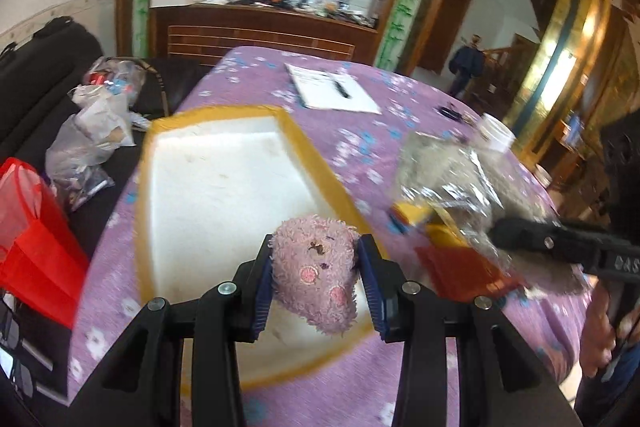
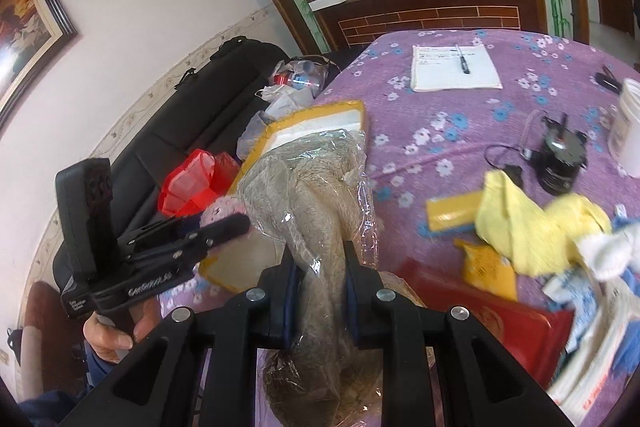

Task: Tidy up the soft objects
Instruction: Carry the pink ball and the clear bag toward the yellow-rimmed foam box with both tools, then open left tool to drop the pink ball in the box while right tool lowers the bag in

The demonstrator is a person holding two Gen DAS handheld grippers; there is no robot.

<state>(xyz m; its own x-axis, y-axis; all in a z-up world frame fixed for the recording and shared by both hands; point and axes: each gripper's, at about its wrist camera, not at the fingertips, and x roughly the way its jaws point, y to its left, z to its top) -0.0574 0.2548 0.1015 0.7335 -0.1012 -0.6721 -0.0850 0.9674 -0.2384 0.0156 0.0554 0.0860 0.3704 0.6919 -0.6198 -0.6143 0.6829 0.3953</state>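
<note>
My left gripper (image 1: 318,279) is shut on a fuzzy pink plush toy (image 1: 316,275) and holds it above the near end of a white foam tray with a yellow rim (image 1: 224,183). My right gripper (image 2: 318,287) is shut on a grey-beige furry soft toy wrapped in clear plastic (image 2: 316,195), lifted off the purple flowered tablecloth (image 2: 440,123). In the left wrist view that wrapped toy (image 1: 448,179) hangs to the right of the tray with the right gripper (image 1: 560,243) behind it. The right wrist view shows the left gripper (image 2: 236,225) with the pink toy (image 2: 218,211) beside the tray (image 2: 320,123).
Yellow cloths (image 2: 532,223), a red packet (image 2: 480,319), white and blue fabric (image 2: 600,267) and a yellow packet (image 2: 452,213) lie at right. A notepad with a pen (image 2: 454,67), a black device (image 2: 558,155) and a white tub (image 2: 628,127) sit farther back. Plastic bags (image 1: 96,131) and a red bag (image 1: 36,239) are on the black sofa.
</note>
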